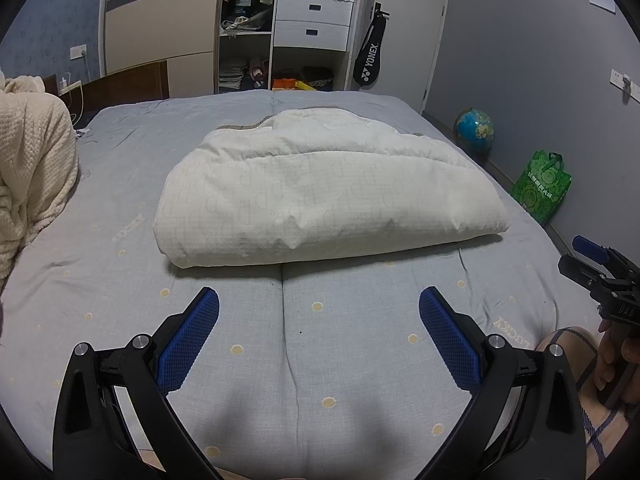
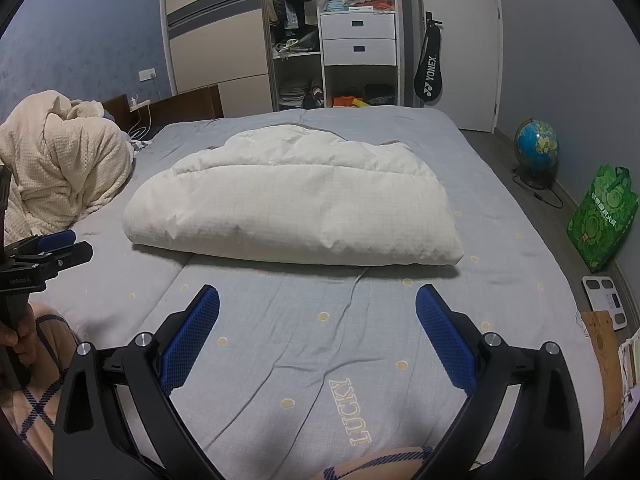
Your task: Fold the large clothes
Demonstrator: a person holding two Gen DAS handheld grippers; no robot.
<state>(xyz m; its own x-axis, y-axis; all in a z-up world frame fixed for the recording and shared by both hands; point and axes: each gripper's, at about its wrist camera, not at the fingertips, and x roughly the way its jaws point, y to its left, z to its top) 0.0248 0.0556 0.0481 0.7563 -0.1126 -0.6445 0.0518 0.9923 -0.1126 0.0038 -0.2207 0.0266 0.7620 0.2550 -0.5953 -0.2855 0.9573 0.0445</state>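
Left gripper (image 1: 319,300) up front, blue pads spread wide, clamping nothing, hovering over the near stretch of the grey bed (image 1: 120,208). Right gripper (image 2: 317,300) the same: fingers well apart, empty, above the sheet by the stitched word LUCKY (image 2: 349,411). Spotted from the left camera, the right gripper again at the right edge, gripped by a hand (image 1: 616,356); its opening hard to read from there.

Just beyond both sets of pads, the white quilted garment (image 1: 320,196), folded into a thick bundle, lying flat in the middle of the bed, its near edge well clear of the fingertips. Touched by neither gripper.

Over on the left, a cream knitted blanket (image 2: 60,168) heaped up on the bed. Far side: an open wardrobe (image 2: 340,40) with white drawers (image 1: 312,20) and stacked clothes, a black racket bag (image 1: 370,60) hanging beside it. On the floor to the right, a blue globe (image 2: 536,144), a green bag (image 2: 600,220) leaning on the wall, and a white scale (image 2: 608,300) nearer in.
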